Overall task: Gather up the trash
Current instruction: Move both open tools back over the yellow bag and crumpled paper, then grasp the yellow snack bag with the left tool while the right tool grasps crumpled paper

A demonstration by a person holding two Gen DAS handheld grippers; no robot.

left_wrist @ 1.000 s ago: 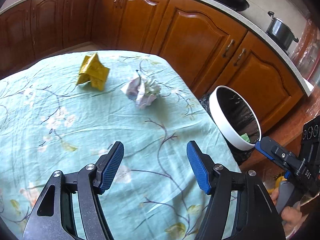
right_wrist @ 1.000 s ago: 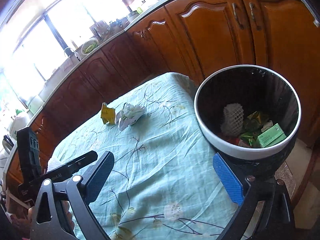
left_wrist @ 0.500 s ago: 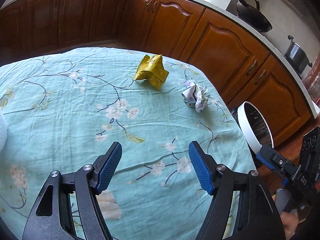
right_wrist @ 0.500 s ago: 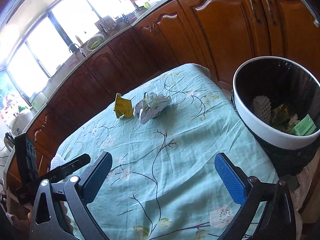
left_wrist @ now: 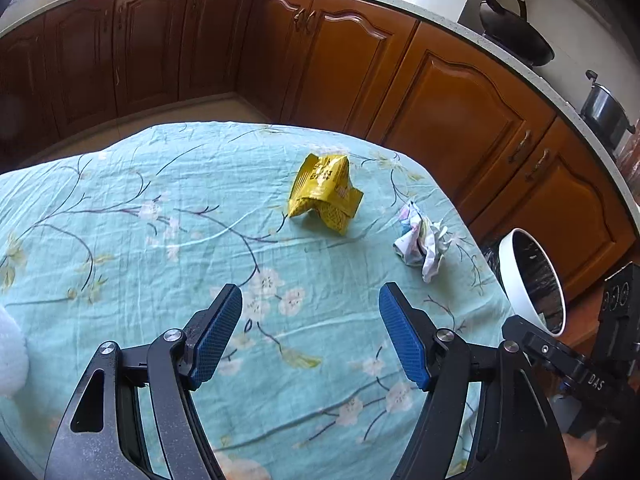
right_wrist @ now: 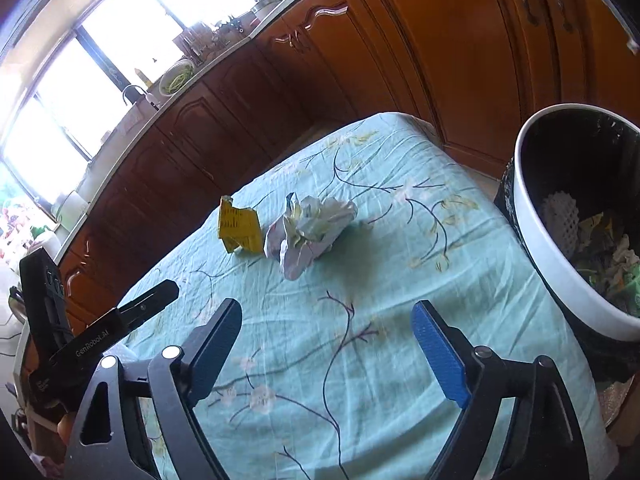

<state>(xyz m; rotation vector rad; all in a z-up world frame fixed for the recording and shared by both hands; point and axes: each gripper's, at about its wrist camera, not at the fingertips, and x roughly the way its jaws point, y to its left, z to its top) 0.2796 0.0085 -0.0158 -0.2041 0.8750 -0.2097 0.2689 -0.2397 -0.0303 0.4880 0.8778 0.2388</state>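
A crumpled yellow wrapper (left_wrist: pixel 325 195) and a crumpled white paper ball (left_wrist: pixel 421 242) lie on the teal floral tablecloth (left_wrist: pixel 160 240). Both show in the right wrist view, the wrapper (right_wrist: pixel 238 224) left of the paper ball (right_wrist: pixel 310 228). A white-rimmed bin with a black liner (right_wrist: pixel 576 216) stands off the table's right edge and holds several pieces of trash; it also shows in the left wrist view (left_wrist: pixel 532 276). My left gripper (left_wrist: pixel 310 336) is open and empty above the cloth, short of the wrapper. My right gripper (right_wrist: pixel 326 344) is open and empty, short of the paper ball.
Brown kitchen cabinets (left_wrist: pixel 360 64) wrap around behind the table. A wok (left_wrist: pixel 516 40) and a pot (left_wrist: pixel 604 108) sit on the counter at the right. A white object (left_wrist: pixel 10 356) lies at the table's left edge. A bright window (right_wrist: pixel 100 60) is far left.
The left gripper has swung left, so the wrapper and paper ball shifted right in its view. The right gripper moved away from the bin toward the paper ball. Both stayed open.
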